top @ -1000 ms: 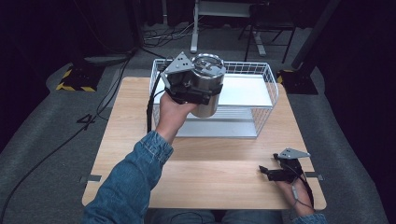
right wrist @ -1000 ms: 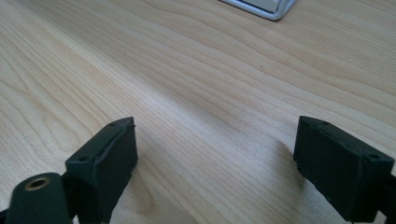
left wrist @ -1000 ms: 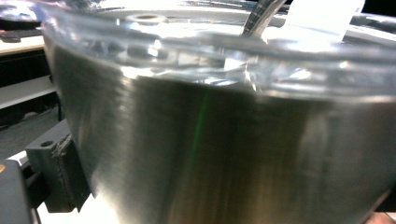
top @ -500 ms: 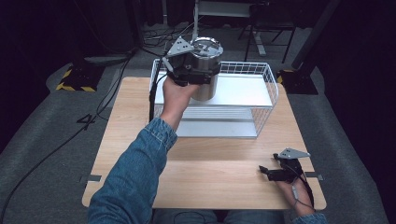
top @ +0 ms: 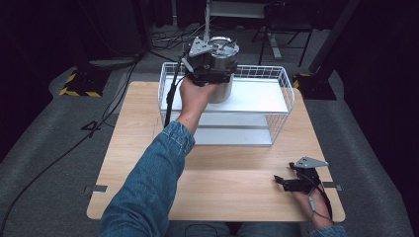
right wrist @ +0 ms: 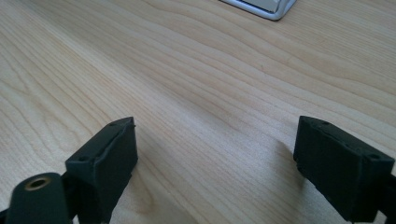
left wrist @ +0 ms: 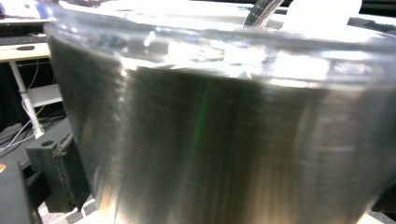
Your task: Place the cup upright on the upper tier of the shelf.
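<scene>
Step, as judged: placing pot. Left gripper (top: pixel 210 69) clamps round brushed-steel pot with glass lid (top: pixel 221 74), held over 11 o'clock corner of white wire basket (top: pixel 281 111). Right gripper (top: pixel 286 181) idle, jaws open, on light wooden table (top: pixel 138 148) at 5 o'clock. Next: lower pot onto basket's white shelf, release.

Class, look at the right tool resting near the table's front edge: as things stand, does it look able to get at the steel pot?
Probably not without a long reach. The right tool lies open on the table's near corner, while the steel pot sits in the wire rack at the far side, with the left tool already on it.
</scene>
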A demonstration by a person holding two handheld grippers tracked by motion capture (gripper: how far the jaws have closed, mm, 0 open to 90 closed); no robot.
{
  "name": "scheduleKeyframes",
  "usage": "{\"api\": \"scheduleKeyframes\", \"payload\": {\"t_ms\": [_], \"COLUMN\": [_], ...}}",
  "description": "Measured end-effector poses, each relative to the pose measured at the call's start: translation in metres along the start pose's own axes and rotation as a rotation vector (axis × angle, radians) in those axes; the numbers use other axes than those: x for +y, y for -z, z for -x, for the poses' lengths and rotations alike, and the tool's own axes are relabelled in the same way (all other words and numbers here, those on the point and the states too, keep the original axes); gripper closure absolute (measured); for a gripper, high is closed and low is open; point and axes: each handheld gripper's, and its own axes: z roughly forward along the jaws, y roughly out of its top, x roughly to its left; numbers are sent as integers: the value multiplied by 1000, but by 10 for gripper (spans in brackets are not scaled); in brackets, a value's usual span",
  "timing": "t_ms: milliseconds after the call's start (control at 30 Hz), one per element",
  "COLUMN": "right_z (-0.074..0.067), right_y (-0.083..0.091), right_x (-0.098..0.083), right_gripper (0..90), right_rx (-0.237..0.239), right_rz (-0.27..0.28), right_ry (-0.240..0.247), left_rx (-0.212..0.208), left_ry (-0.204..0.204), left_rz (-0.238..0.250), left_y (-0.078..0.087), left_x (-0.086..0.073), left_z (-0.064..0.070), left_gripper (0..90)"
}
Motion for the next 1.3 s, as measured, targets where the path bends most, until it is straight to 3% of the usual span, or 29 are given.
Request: {"api": "scheduleKeyframes", "payload": {"t_ms": [400, 967, 1167, 1300], "right_z": [0, -1, -1, -1], "right_y": [0, 0, 0, 0], "right_x": [0, 0, 0, 0], "right_gripper": [138, 148, 148, 148], "right_rx": [2, 2, 2, 3], "right_rz": [0, 3, 3, 3], "right_ry": [4, 11, 10, 10], "left_rx": [23, 38, 30, 25], "left_ry": [11, 21, 42, 22], "left_rz": [-26, -33, -31, -24], "left_y": [-13, -15, -16, -12], "left_x": [-10, -10, -9, -7], "left_z": [-4, -2, -3, -4], "left_gripper": [30, 28, 9, 0]}}
